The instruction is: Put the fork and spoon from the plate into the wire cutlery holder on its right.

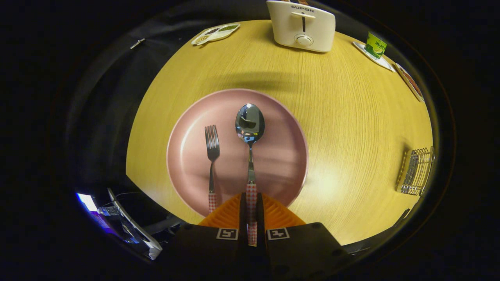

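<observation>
A pink plate [273, 156] lies on the round wooden table [351, 117]. My gripper [251, 207] is shut on the spoon [250, 125], both fingers pressing its checkered handle from either side; the shiny bowl points away over the middle of the plate. The fork [212, 156], with the same checkered handle, lies on the plate just left of the spoon, tines pointing away. The wire cutlery holder [417, 171] stands on the table well to the right of the plate, near the table's edge.
A white toaster [302, 25] stands at the far side of the table. A divided snack dish [215, 34] lies at the far left, a green carton [375, 45] on a white tray at the far right. A laptop [129, 224] sits below the table's near left edge.
</observation>
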`<state>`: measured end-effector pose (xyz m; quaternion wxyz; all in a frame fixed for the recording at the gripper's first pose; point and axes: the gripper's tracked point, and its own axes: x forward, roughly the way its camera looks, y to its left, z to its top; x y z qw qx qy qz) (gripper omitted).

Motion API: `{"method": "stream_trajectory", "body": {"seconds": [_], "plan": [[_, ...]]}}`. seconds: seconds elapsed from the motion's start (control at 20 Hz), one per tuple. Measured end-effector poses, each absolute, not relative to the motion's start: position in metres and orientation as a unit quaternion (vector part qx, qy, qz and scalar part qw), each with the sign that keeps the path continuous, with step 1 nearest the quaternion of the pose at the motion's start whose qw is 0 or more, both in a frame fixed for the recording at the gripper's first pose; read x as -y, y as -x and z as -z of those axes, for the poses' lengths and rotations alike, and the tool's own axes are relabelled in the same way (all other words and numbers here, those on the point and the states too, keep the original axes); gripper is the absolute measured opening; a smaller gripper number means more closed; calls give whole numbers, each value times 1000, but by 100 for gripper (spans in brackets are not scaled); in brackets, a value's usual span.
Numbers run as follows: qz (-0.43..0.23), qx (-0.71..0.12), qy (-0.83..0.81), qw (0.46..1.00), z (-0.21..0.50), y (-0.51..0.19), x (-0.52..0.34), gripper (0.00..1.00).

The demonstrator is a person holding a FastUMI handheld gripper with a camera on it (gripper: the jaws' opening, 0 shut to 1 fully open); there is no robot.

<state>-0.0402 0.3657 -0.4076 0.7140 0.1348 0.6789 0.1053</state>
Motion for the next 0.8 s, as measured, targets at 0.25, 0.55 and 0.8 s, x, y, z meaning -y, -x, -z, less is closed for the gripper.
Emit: {"method": "stream_trajectory", "body": {"seconds": [0.25, 0.55, 0.8], "plan": [[-142, -630, -159, 747, 340, 25, -329, 12], [-128, -603, -136, 776, 292, 30, -218, 12], [-97, -637, -126, 754, 290, 60, -118, 12]]}}
